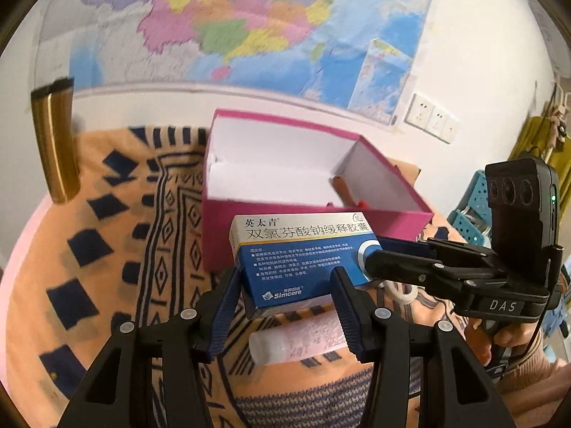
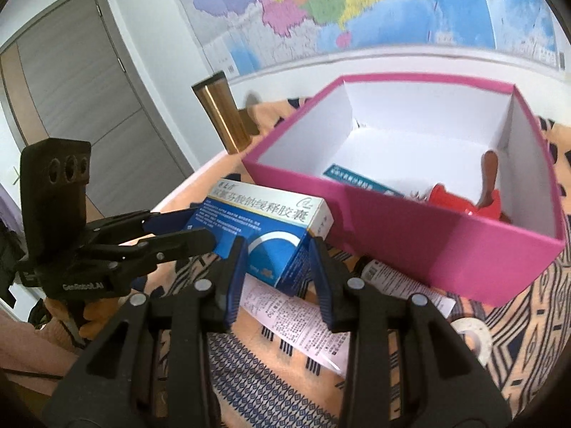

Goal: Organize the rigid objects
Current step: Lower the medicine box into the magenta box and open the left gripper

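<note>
Blue-and-white medicine box (image 1: 303, 258) was held above the patterned table (image 1: 107, 249), just in front of the pink storage box (image 1: 314, 178), left claw (image 1: 285, 287) pinching one end, right claw (image 2: 276, 249) pinching the other.

Behind your desk: wall map (image 1: 228, 25), gold tumbler (image 1: 53, 142) at the left edge, white sockets (image 1: 431, 119) on the right wall. Patterned orange cloth (image 1: 107, 249) covers the desk. Grey door (image 2: 85, 89) shows far left in your right view.

Blue-and-white medicine box (image 1: 303, 256), magenta box (image 2: 410, 228), orange navy-patterned cloth (image 1: 107, 249).
</note>
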`<state>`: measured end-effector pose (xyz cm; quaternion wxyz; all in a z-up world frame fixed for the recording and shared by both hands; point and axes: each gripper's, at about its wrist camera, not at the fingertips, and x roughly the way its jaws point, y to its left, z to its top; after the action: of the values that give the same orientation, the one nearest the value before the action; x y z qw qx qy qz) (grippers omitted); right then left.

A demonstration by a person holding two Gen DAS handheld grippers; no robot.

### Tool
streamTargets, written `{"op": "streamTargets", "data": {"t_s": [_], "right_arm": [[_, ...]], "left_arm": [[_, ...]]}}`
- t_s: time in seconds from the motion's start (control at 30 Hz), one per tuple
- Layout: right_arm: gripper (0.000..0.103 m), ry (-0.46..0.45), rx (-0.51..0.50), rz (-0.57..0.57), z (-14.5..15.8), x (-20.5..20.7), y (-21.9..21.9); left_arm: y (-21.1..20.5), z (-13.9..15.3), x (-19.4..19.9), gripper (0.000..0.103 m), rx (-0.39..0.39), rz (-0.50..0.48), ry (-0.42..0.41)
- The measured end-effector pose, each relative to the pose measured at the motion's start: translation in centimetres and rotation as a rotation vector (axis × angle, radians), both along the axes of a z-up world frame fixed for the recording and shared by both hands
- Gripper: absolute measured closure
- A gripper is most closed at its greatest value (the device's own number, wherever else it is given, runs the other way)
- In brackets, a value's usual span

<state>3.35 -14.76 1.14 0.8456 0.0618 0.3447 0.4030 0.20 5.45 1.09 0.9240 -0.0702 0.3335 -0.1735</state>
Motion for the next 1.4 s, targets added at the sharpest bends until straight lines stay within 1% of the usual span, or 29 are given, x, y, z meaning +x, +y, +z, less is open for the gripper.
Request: {"op": "streamTargets", "data": {"t_s": [0.17, 0.33, 0.57, 0.7, 0.83, 0.97, 1.23, 1.4], "right_arm": [[0.064, -0.048, 0.001, -0.015, 1.8, -0.2, -0.5], [0.064, -0.083, 0.004, -0.033, 3.1, 0.5, -0.9], [0.064, -0.074, 0.030, -0.055, 4.0, 2.8, -1.4], [0.064, -0.067, 0.030, -0.073, 4.1, 4.4, -1.4], [0.064, -0.056, 0.030, -0.093, 3.8, 5.7, -1.3], [0.064, -0.032, 0.024, -0.104, 3.0, 6.7, -1.0], [0.064, 0.017, -0.009, -0.098, 1.6, 8.4, 0.0], [0.064, 0.052, -0.028, -0.090, 0.5, 9.4, 0.5]], "left_arm": [[-0.5, 1.7, 0.6, 0.051, 0.014, -0.014, -0.044], [-1.0, 3.1, 1.9, 0.051, 0.027, -0.022, -0.072], [-1.2, 3.8, 4.9, 0.051, 0.021, -0.016, -0.077], [-1.7, 3.9, 6.1, 0.051, 0.058, -0.004, -0.083], [-2.0, 3.6, 7.4, 0.051, 0.083, 0.010, -0.072], [-1.9, 2.8, 8.8, 0.051, 0.093, 0.024, -0.037], [-1.9, 1.2, 10.8, 0.051, 0.122, 0.051, 0.028], [-1.8, 0.5, 11.5, 0.051, 0.135, 0.055, 0.056]]}}
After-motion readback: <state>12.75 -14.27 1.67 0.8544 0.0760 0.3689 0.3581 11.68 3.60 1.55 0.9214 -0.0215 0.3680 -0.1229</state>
